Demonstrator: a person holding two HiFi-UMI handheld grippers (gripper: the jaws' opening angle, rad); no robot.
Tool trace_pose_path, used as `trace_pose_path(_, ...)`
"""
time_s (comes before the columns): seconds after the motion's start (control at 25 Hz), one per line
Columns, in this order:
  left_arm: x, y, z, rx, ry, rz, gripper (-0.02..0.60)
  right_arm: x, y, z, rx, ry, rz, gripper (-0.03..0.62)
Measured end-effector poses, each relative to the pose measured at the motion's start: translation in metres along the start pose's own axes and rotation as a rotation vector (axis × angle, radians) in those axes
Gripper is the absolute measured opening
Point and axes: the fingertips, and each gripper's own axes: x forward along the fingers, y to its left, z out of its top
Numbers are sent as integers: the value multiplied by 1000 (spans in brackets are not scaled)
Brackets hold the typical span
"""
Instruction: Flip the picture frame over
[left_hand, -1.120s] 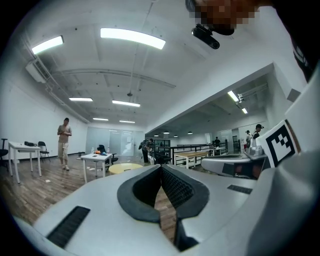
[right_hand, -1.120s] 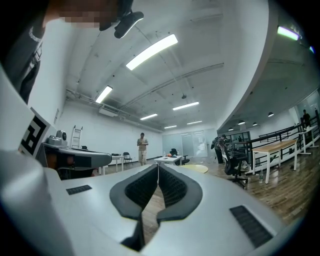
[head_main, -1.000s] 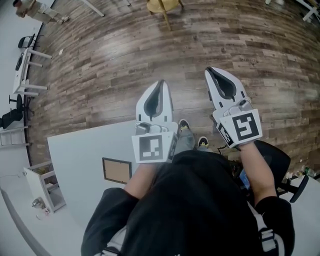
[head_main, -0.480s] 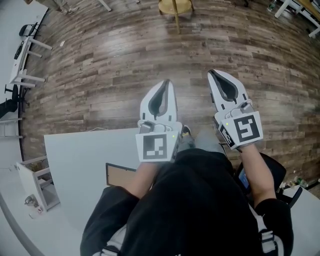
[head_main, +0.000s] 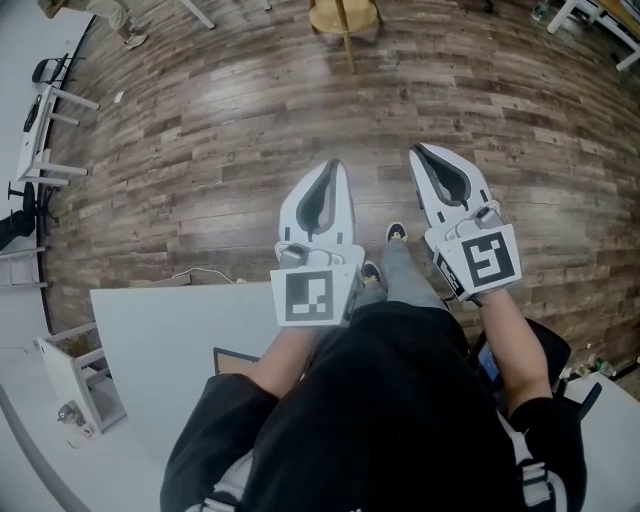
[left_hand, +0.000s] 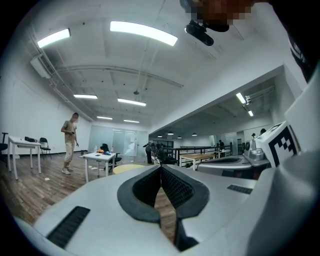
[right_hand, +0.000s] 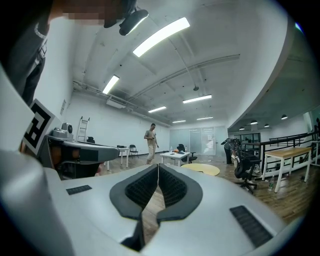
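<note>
Bright even indoor light from ceiling strip lights (left_hand: 142, 31), pale sheen on the wooden floor (head_main: 230, 95), strong fisheye bending at the edges, dark rounded corners

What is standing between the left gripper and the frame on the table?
No object visibly does. The frame lies on the table, mostly hidden under the person's left arm. The left gripper, shut and empty, points away from it over the floor.
</note>
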Motion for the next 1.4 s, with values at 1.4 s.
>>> trace_pose_path(1.4,236,84,13,44,23,17,23,208,-158,-11,45,-3,5,20)
